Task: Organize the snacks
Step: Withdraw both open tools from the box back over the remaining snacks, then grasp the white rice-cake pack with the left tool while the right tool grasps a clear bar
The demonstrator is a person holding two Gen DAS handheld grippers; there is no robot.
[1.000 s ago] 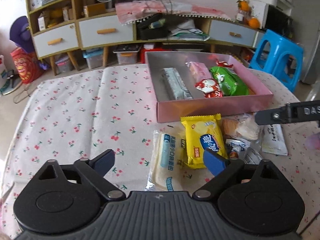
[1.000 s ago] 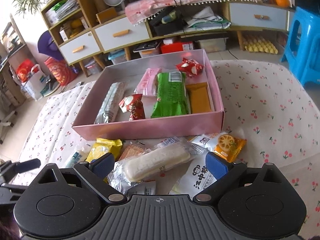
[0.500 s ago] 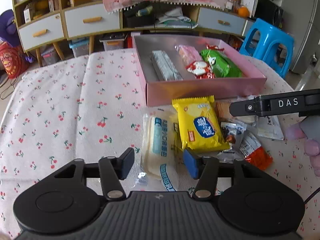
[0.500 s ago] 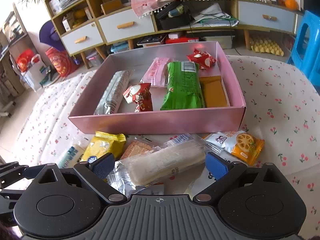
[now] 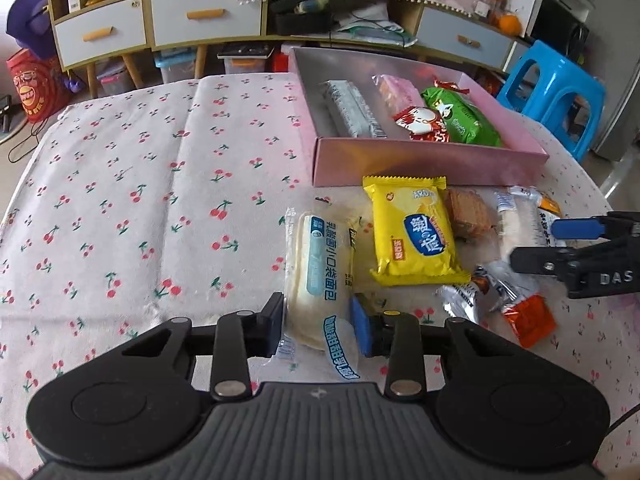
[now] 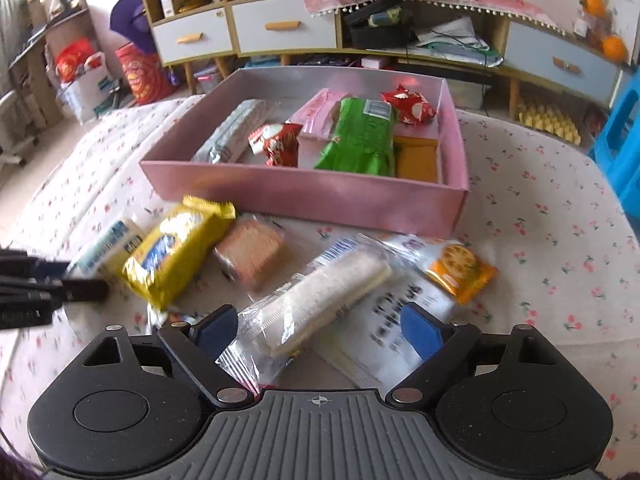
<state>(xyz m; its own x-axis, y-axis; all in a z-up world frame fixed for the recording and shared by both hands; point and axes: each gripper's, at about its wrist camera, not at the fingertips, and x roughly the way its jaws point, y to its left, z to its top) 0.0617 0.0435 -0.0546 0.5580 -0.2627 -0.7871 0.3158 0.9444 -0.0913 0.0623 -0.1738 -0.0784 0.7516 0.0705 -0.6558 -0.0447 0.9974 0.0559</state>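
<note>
pale bread pack (image 5: pixel 320 276) lies on the cherry-print cloth (image 5: pixel 132 200) just before our pink box (image 5: pixel 428 162); our left gripper (image 5: pixel 316 326) has just been closing and pinches its near end. our right gripper (image 6: pixel 320 330), narrowing, stands apart astride a clear-wrapped roll (image 6: pixel 320 296).

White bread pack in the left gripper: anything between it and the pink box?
Nothing visible blocks it. The white bread pack sits between the left gripper's closing fingers; bare tablecloth leads to the pink box, whose left end is empty. The yellow packet lies alongside.
</note>
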